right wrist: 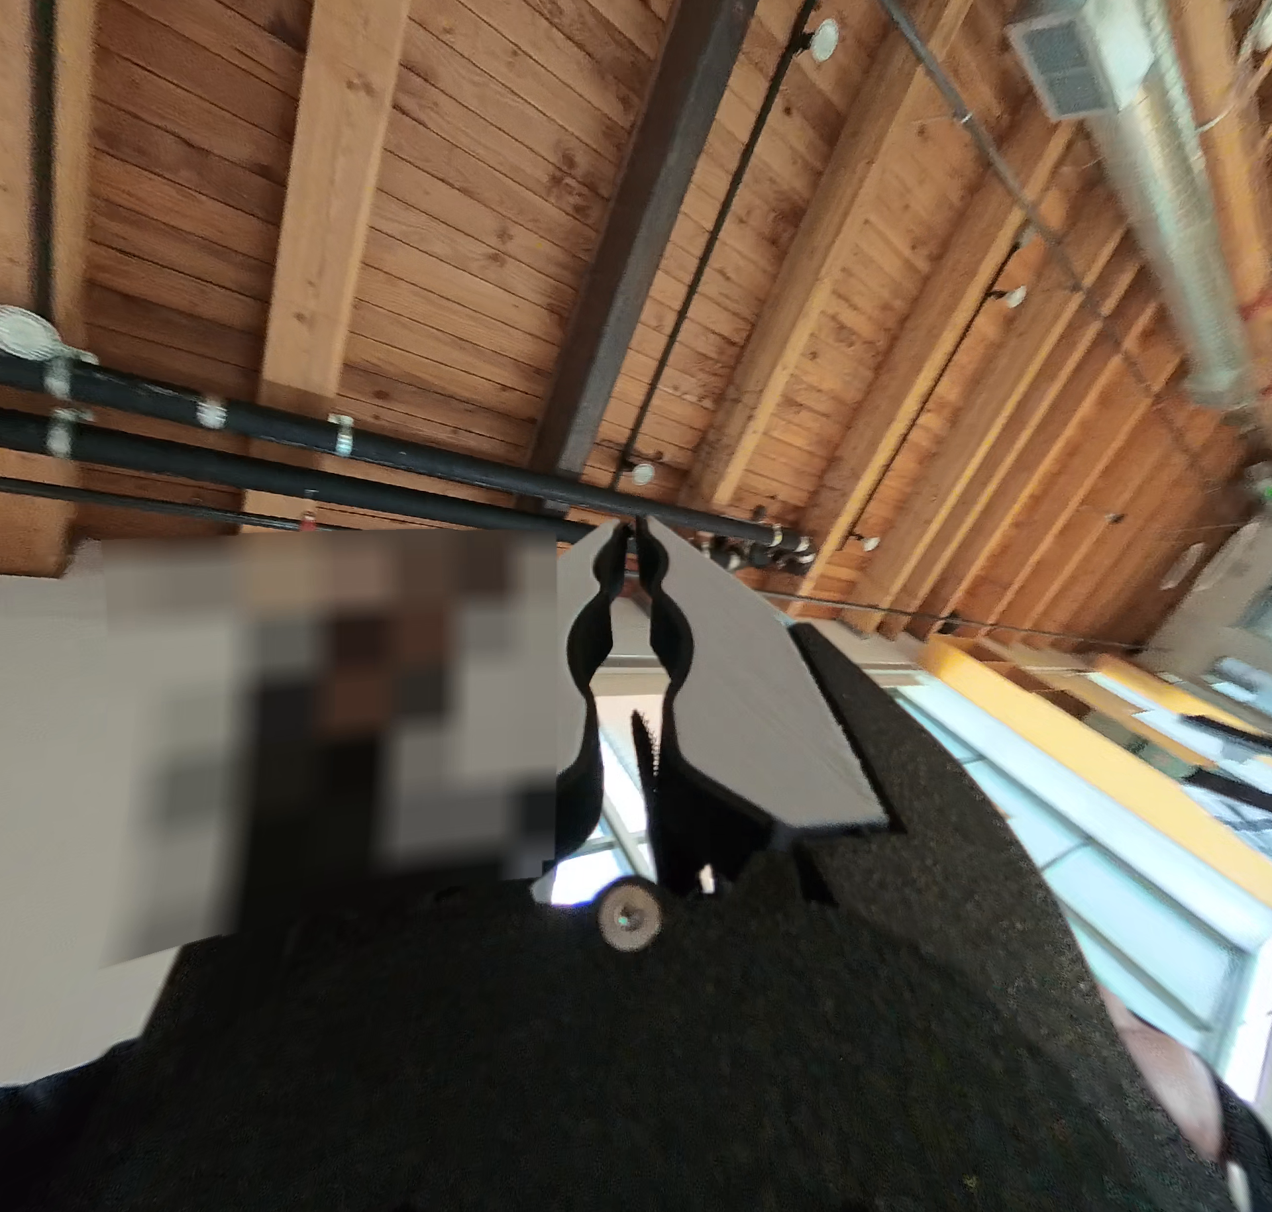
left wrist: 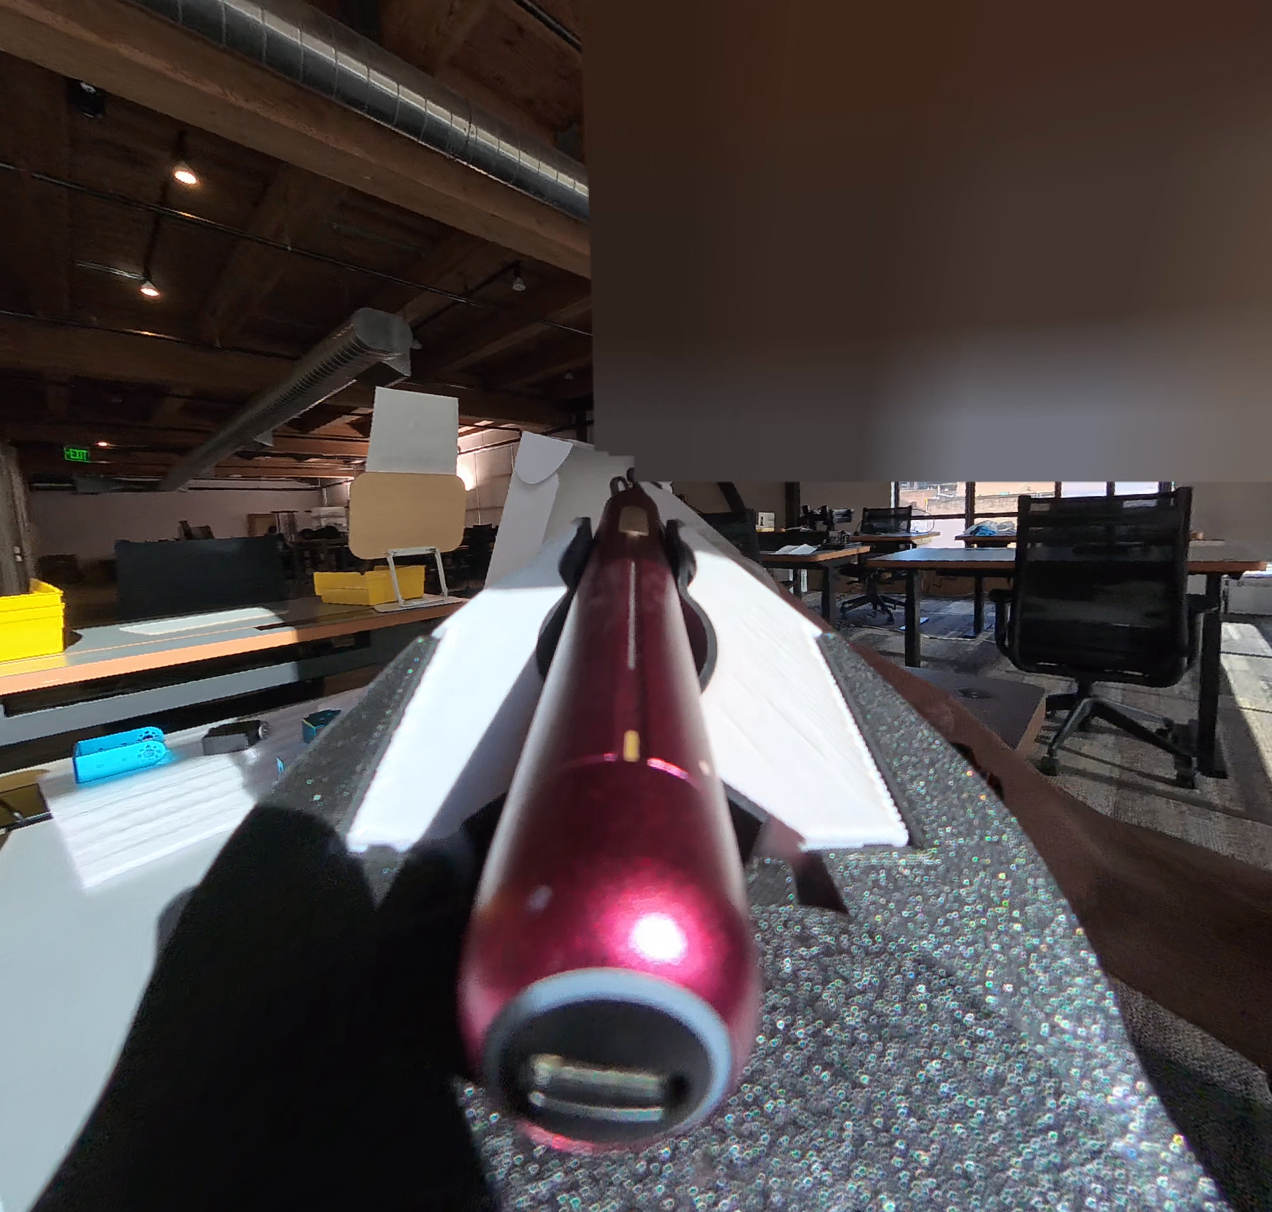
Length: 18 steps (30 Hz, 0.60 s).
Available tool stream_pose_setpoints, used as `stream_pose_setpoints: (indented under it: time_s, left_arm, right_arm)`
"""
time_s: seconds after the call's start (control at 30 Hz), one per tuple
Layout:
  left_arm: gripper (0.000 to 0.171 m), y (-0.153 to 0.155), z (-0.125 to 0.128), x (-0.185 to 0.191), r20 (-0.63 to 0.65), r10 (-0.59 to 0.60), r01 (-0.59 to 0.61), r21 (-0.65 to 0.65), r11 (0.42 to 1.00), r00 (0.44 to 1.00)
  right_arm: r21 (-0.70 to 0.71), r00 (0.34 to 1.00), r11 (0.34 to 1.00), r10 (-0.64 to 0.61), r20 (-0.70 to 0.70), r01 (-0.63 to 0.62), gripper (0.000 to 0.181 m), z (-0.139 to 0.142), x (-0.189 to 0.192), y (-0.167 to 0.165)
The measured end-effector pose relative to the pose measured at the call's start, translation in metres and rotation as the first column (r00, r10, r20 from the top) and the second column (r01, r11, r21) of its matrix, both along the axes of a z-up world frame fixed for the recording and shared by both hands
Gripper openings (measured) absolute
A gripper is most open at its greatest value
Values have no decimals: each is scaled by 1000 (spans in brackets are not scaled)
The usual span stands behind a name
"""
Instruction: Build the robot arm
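Holding: we see the glossy magenta metal tube [left wrist: 619,835] lying lengthwise along the left gripper [left wrist: 630,498], its grey-ringed butt end with a slot facing the camera.
Left claw: closed in on the tube, with the black pads pressing both sides near its far end.
Gloved hand: a black gloved hand [left wrist: 275,972] sits just beside the tube at lower left; we cannot tell whether it touches.
Right claw: the right gripper [right wrist: 630,533] points up at the plank wooden ceiling [right wrist: 447,181], tips almost meeting, with nothing between them.
Where the tube is: raised above the white table [left wrist: 62,1014], resting on nothing we can see.
Containers: two yellow plastic bins [left wrist: 368,584] stand on the long brown-edged desk [left wrist: 206,649] well beyond; from this angle we cannot see their contents.
On the table: a small blue plastic block [left wrist: 120,756] beside a white paper sheet [left wrist: 138,828].
Farther out: a black mesh office chair [left wrist: 1101,601] on the right.
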State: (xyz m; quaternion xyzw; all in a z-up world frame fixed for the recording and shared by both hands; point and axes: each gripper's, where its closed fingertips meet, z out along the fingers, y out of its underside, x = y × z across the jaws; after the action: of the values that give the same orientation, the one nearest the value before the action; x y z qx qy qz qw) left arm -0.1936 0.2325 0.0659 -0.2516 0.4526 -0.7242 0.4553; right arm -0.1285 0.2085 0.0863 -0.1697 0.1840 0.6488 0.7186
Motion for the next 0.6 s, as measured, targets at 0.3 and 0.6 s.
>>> stream_pose_setpoints:
  time_s: [0.3, 0.6]
  left_arm:
    - [21, -4, 9, -10, 88, 85, -92, 74, 993, 992]
    - [21, -12, 6, -10, 165, 230, -262, 215, 941, 959]
  right_arm:
    - [8, 998, 999, 38, 50, -38, 1, 7, -8, 2]
    - [24, 997, 997, 69, 30, -70, 1, 5, -9, 3]
